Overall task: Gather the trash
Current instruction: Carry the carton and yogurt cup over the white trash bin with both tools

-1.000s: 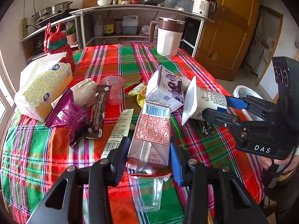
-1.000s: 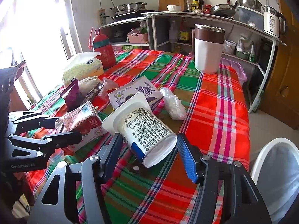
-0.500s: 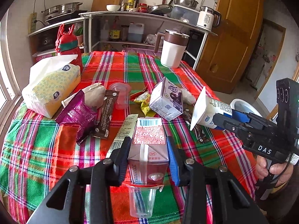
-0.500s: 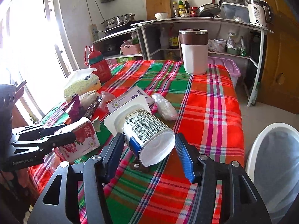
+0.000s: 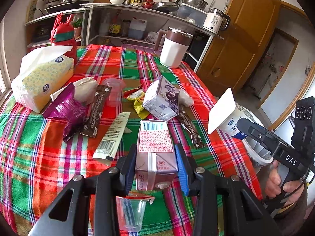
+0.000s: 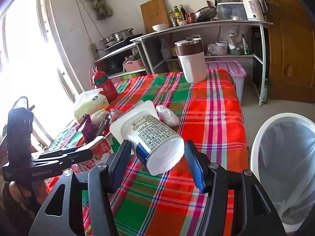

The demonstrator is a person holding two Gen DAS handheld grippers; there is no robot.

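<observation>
left gripper (image 5: 155,169): clamped on pink-and-red printed milk carton (image 5: 155,147), both pads pressed to its sides, carton raised off the cloth, barcode end pointing away from the gripper.
right gripper (image 6: 157,161): closed around white plastic yogurt cup with printed label (image 6: 151,135), cup lying sideways, flat bottom toward the camera, square rim pointing away.
bin: white round trash bin with clear liner (image 6: 285,157), just right of the right gripper, on the floor beside the table edge.
table: red-green plaid tablecloth (image 5: 39,157) beneath both grippers.
below left gripper: clear plastic cup (image 5: 131,212) lying on the cloth, under the held carton.
ahead of left gripper: purple-and-white drink carton (image 5: 163,100) on its side; yellow snack wrapper (image 5: 137,100) just left of it; white long sachet with barcode (image 5: 112,137) ahead-left; dark brown coffee sachet (image 5: 96,112) and crumpled magenta foil bag (image 5: 67,110) further left.
far left: yellow-patterned tissue pack (image 5: 41,78), red bottle (image 5: 63,37) behind it.
far ahead: white jug with brown lid (image 5: 175,47) at the far table edge.
ahead of right gripper: crumpled clear plastic bag (image 6: 168,115), just past the cup rim.
</observation>
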